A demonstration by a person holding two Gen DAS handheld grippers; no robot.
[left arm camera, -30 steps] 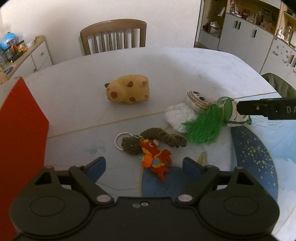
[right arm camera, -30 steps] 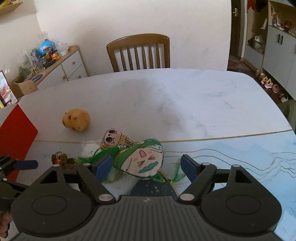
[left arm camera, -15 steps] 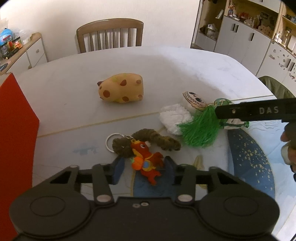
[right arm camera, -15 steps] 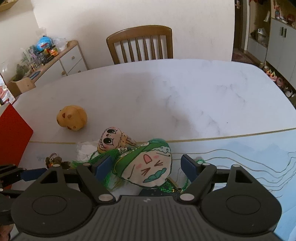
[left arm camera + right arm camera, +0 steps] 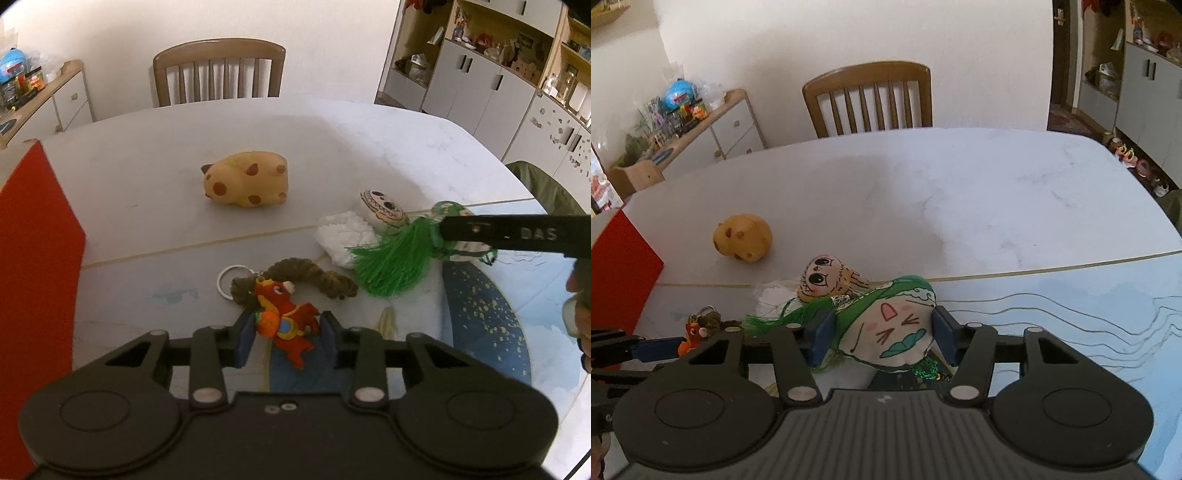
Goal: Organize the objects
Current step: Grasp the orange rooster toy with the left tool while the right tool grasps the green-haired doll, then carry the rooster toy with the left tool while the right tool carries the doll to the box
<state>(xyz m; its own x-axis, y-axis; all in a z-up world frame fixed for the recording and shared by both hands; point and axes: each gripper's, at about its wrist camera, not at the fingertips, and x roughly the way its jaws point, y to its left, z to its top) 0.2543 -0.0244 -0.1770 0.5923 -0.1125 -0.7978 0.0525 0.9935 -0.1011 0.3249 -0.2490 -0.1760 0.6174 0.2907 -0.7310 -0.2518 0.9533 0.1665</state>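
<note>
A red horse keychain [image 5: 286, 321] lies near the table's front edge, its ring [image 5: 229, 279] and brown cord [image 5: 314, 275] trailing behind it. My left gripper [image 5: 286, 334] is shut on the horse's body. In the right wrist view, a green pouch with a drawn face [image 5: 890, 332] sits between the blue pads of my right gripper [image 5: 884, 338], which is shut on it. Its green tassel [image 5: 391, 256] fans out leftward. A beige doll-face pouch [image 5: 827, 278] and a white fluffy piece [image 5: 345, 236] lie just behind it.
A yellow spotted animal toy [image 5: 245, 182] sits alone mid-table. A red box [image 5: 33, 240] stands at the table's left edge. A wooden chair [image 5: 219, 70] is at the far side of the white marble table [image 5: 147, 166]. Cabinets line the right wall.
Both grippers have shut: the left pads came together on the red horse keychain, the right pads on the green face pouch. Both moved slightly forward over their objects.
</note>
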